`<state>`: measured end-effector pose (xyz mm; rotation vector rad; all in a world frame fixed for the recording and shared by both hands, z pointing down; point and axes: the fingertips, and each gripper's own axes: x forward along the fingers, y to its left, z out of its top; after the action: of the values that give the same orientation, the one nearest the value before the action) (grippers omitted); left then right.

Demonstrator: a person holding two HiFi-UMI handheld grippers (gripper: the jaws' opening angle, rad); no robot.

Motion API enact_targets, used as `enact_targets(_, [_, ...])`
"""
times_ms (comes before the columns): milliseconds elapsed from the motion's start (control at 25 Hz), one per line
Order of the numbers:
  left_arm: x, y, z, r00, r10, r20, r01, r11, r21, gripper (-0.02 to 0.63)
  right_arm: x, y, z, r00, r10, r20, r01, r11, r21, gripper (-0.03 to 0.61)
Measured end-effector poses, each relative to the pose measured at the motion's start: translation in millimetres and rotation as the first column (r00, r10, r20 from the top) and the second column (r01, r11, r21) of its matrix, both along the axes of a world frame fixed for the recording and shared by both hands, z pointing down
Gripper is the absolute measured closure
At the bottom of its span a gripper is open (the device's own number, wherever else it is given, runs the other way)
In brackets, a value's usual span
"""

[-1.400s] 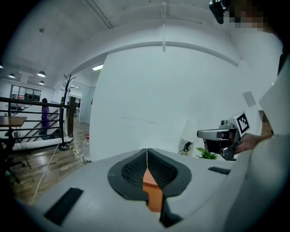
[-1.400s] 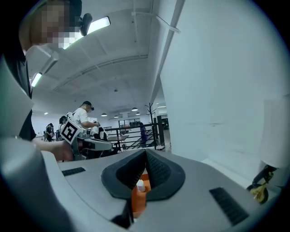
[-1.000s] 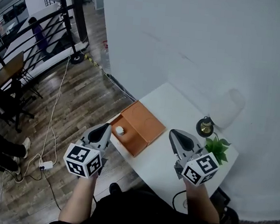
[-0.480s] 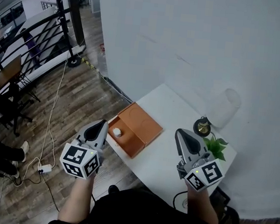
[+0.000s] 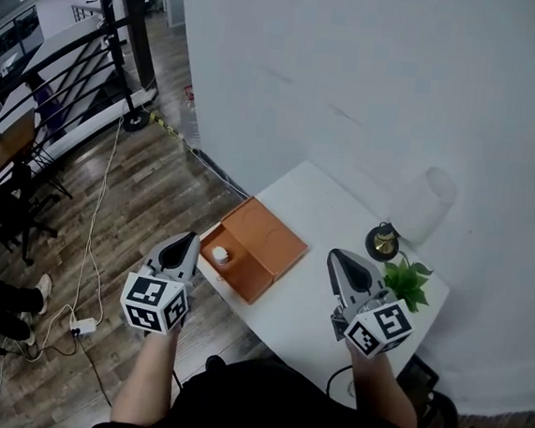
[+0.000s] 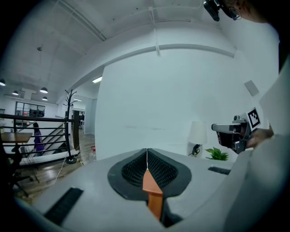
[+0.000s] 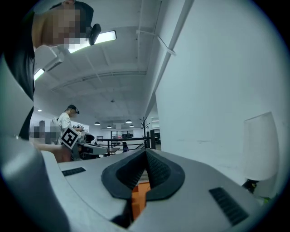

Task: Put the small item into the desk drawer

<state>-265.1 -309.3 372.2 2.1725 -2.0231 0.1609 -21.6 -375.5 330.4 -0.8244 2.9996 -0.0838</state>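
Observation:
An orange drawer point(image 5: 263, 239) stands open at the left edge of the white desk point(image 5: 329, 205). A small white item point(image 5: 219, 254) lies inside its open front part. My left gripper point(image 5: 188, 239) hovers just left of the drawer, off the desk edge, jaws shut and empty. My right gripper point(image 5: 334, 255) hangs over the desk to the drawer's right, also shut with nothing in it. In the left gripper view the fingertips point(image 6: 146, 156) meet, and orange shows below them. The right gripper view shows the same closed pads point(image 7: 146, 154).
A lamp with a white shade point(image 5: 425, 207) and a dark base point(image 5: 383, 240) stands at the desk's back right, beside a small green plant point(image 5: 408, 280). The white wall runs behind the desk. Cables and a power strip point(image 5: 80, 329) lie on the wooden floor at left, near a black railing point(image 5: 55, 75).
Both grippers stay shut and empty. The left gripper has drifted slightly left, away from the drawer. The head view has shifted a little.

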Motion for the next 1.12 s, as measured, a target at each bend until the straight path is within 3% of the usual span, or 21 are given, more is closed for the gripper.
enact_targets(160, [-2.9,-13.3,0.2,1.000,0.013,0.025,-0.013,1.000,0.007,0.603,-6.0,-30.6,-12.4,0.992,0.127,0.000,-0.127,0.988,0.086,0.575])
enact_targets(240, [-3.3,-15.7,-1.6,1.000,0.010,0.020,-0.010,1.000,0.008,0.603,-10.0,-36.0,-13.7,0.986,0.164,0.024,-0.166,0.983,0.083,0.575])
enact_targets(480, [-7.3,-8.0,0.3,1.000,-0.005,0.013,0.005,1.000,0.003,0.603,-24.2,-25.6,3.4,0.991,0.129,0.023,-0.129,0.991,0.018,0.575])
enact_targets(1120, [-9.7,10.9,-3.9,1.000,-0.004,0.002,0.004,1.000,0.002,0.603,-25.8,-9.0,-3.4,0.995,0.099,0.020,-0.099,0.995,0.016,0.575])
